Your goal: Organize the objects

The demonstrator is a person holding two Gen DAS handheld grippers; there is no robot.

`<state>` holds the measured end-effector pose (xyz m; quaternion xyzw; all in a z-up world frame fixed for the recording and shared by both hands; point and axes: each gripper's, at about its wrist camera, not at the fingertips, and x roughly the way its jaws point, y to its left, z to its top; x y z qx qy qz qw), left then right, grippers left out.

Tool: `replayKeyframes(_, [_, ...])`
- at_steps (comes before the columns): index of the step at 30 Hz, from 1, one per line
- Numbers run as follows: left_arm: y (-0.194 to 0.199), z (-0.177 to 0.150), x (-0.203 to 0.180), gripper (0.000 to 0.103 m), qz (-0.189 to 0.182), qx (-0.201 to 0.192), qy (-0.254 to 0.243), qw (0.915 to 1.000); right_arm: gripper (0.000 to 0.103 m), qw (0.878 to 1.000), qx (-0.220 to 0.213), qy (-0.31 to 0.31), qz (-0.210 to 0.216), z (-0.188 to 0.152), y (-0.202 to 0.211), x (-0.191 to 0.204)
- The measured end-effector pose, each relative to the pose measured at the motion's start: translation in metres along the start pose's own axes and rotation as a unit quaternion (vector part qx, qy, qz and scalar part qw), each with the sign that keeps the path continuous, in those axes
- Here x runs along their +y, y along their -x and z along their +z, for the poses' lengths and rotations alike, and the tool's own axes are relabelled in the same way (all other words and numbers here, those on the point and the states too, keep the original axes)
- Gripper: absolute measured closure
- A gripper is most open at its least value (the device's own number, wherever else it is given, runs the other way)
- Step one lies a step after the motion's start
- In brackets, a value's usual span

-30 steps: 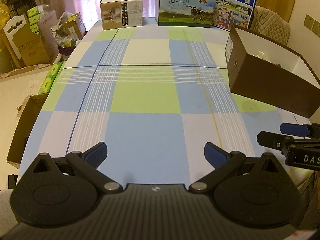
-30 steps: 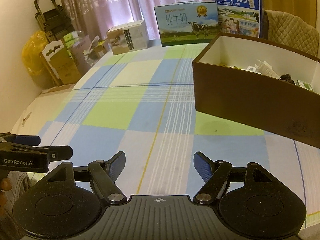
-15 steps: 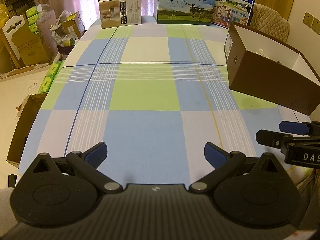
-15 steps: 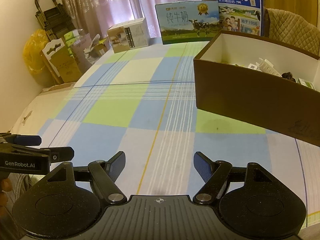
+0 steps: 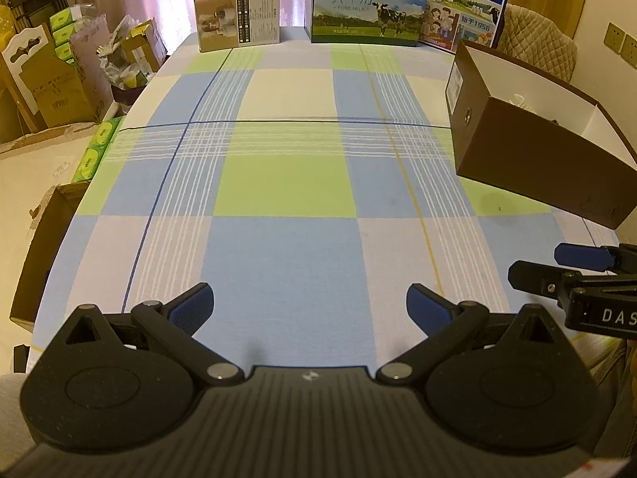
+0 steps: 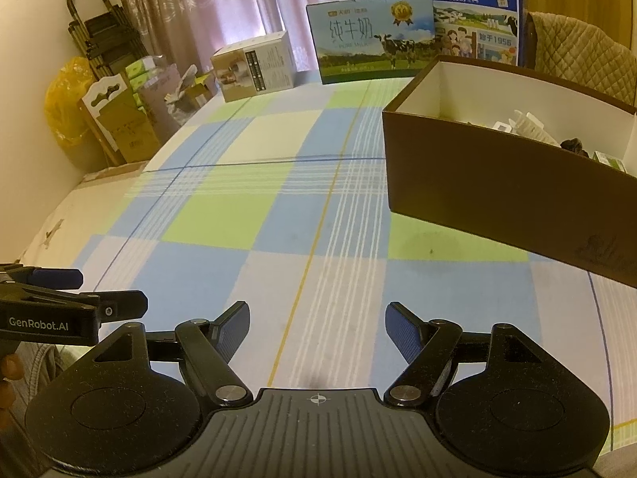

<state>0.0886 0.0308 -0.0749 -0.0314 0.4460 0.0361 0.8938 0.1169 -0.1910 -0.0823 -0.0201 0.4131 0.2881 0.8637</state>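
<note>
A brown open box (image 5: 529, 151) (image 6: 497, 183) with a white inside stands on the right of the checked tablecloth (image 5: 286, 183) (image 6: 254, 215). Small items lie inside it: white packets (image 6: 521, 123), a dark lump (image 6: 573, 145) and a green-white carton (image 6: 609, 159). My left gripper (image 5: 308, 304) hangs open over the near edge of the cloth with nothing between its blue pads. My right gripper (image 6: 316, 324) is open too, empty, left of the box. Each gripper shows at the side of the other's view: the right gripper (image 5: 557, 265), the left gripper (image 6: 79, 290).
At the far end stand a beige carton (image 5: 238, 16), a green milk case (image 5: 366, 8) and a blue milk case (image 5: 464, 4). Cardboard boxes and green packs (image 5: 95, 147) clutter the floor at left. A quilted chair (image 6: 581, 55) sits behind the brown box.
Both views have drawn back and risen slightly, so the brown box and far cartons look a little farther away. Both grippers stay open and empty.
</note>
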Motion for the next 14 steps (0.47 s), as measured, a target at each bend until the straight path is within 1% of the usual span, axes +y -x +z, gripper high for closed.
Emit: replayKeyframes(14, [-0.0053,0.0013,-0.0019,0.001,-0.004,0.008,-0.003,1.0,0.031,1.0,0.006,-0.005,0.001,0.0006,-0.0039,-0.0033])
